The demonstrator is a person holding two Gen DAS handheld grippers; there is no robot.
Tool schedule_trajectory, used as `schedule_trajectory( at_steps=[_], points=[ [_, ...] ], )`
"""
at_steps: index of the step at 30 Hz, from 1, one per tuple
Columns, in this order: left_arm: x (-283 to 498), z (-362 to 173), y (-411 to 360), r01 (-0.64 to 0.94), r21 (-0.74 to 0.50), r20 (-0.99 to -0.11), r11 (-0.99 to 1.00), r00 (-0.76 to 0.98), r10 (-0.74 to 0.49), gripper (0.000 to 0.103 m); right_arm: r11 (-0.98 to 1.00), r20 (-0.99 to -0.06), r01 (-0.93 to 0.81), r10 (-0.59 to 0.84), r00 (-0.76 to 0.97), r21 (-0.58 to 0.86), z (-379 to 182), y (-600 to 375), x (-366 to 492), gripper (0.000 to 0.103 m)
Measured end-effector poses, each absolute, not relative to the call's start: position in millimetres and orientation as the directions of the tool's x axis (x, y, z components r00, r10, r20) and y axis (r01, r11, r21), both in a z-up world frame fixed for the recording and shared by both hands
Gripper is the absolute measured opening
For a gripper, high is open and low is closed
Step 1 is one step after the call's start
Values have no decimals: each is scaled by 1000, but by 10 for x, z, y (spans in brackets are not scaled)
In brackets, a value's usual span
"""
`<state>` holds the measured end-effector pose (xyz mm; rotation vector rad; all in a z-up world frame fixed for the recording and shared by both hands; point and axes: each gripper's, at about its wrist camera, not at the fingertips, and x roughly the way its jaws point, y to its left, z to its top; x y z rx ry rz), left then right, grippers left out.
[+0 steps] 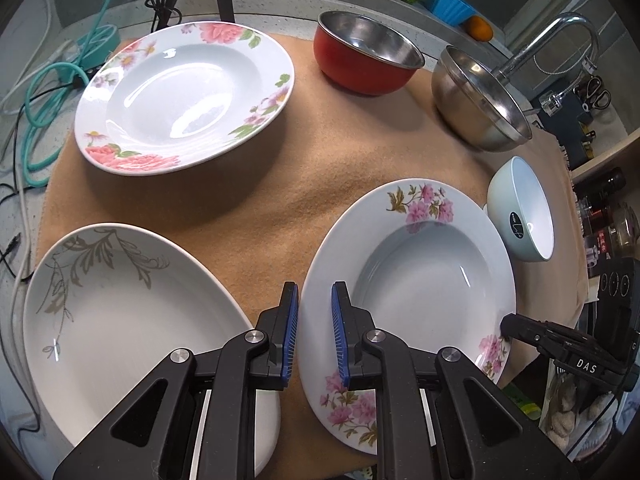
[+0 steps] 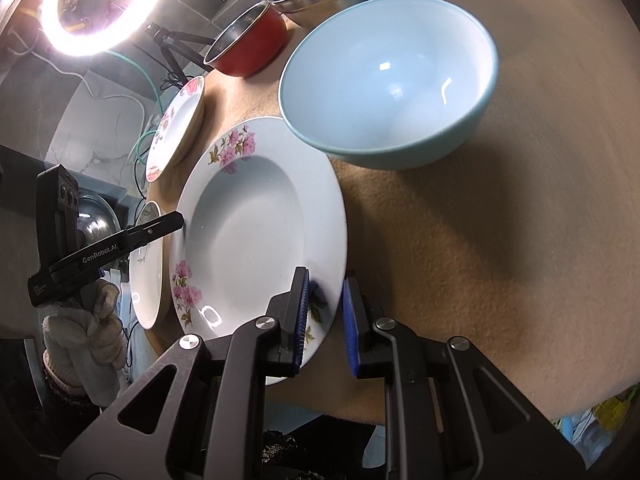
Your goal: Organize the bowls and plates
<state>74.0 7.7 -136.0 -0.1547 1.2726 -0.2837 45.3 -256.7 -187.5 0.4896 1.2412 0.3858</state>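
Grip comes from both sides: the left gripper (image 1: 314, 334) and the right gripper (image 2: 326, 322) each stand nearly closed, pinching opposite rim edges of the pink-flowered plate (image 1: 420, 280) on the tan mat (image 1: 260, 208). Just left lies the grey-leaf plate (image 1: 120, 320); well beyond sits the rose plate (image 1: 184, 92), so a stacking move would likely carry left or forward.

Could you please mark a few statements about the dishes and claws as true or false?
1. Both the left claw and the right claw clamp the rim of the pink-flowered plate. True.
2. The red bowl sits nested inside the steel bowl. False: it stands beside it on the tan mat.
3. The light blue bowl stands upright next to the pink-flowered plate. True.
4. The grey-leaf plate is stacked on the rose-patterned plate. False: they lie apart on the mat.
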Motion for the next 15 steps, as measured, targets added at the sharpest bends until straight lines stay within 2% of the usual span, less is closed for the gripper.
schedule_trajectory(
  at_steps=[15],
  points=[
    [731, -1377, 41, 139, -261, -918, 955, 272, -290, 15, 841, -805, -28, 526, 273, 540, -1904, -2536, 419, 17]
  ],
)
